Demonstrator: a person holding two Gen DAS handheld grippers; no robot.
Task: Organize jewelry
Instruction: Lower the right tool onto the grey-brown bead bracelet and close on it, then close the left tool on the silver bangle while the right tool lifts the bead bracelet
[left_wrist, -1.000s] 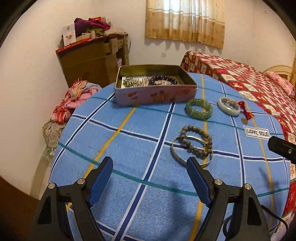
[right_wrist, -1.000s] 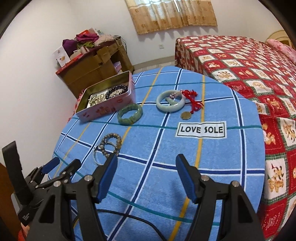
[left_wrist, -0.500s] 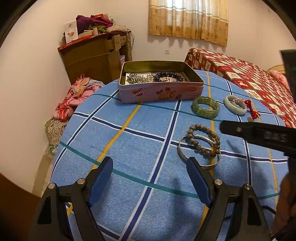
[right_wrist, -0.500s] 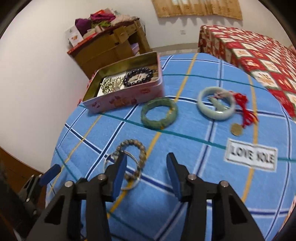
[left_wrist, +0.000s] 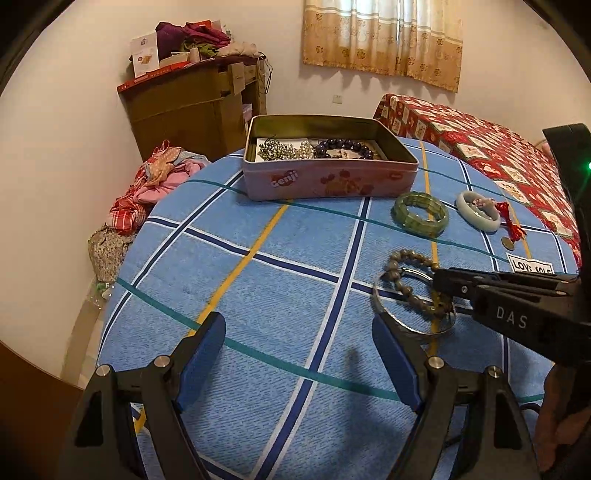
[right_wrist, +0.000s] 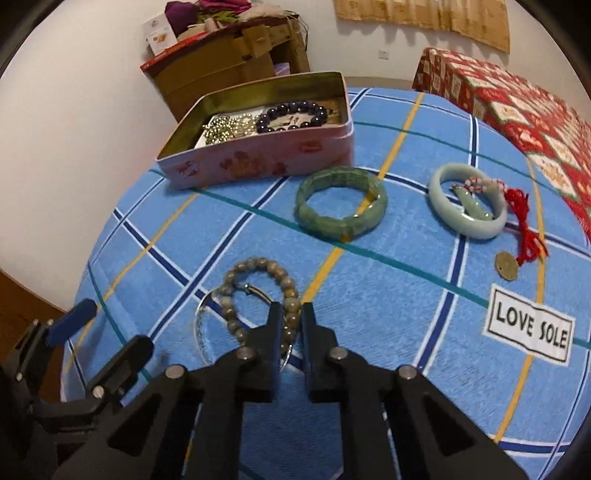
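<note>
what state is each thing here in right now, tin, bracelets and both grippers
pink rectangular tin: lid off, dark bead bracelet and gold chain inside
grey-brown bead bracelet: on blue cloth, pinched at its near side
thin silver bangle: flat under the beads
dark green segmented bangle: flat, loose
pale jade bangle: flat, loose, small pendant lying across it
left gripper: fingers wide, nothing between
right gripper: fingers shut on the bead bracelet

Taking the pink tin (left_wrist: 328, 181) as landmark: the blue checked worktop (left_wrist: 258, 295) in front of it and to its left lies bare. To its right front, the green bracelet (right_wrist: 341, 203), pale bangle (right_wrist: 467, 201) and beaded bracelet (right_wrist: 258, 295) crowd the surface.
</note>
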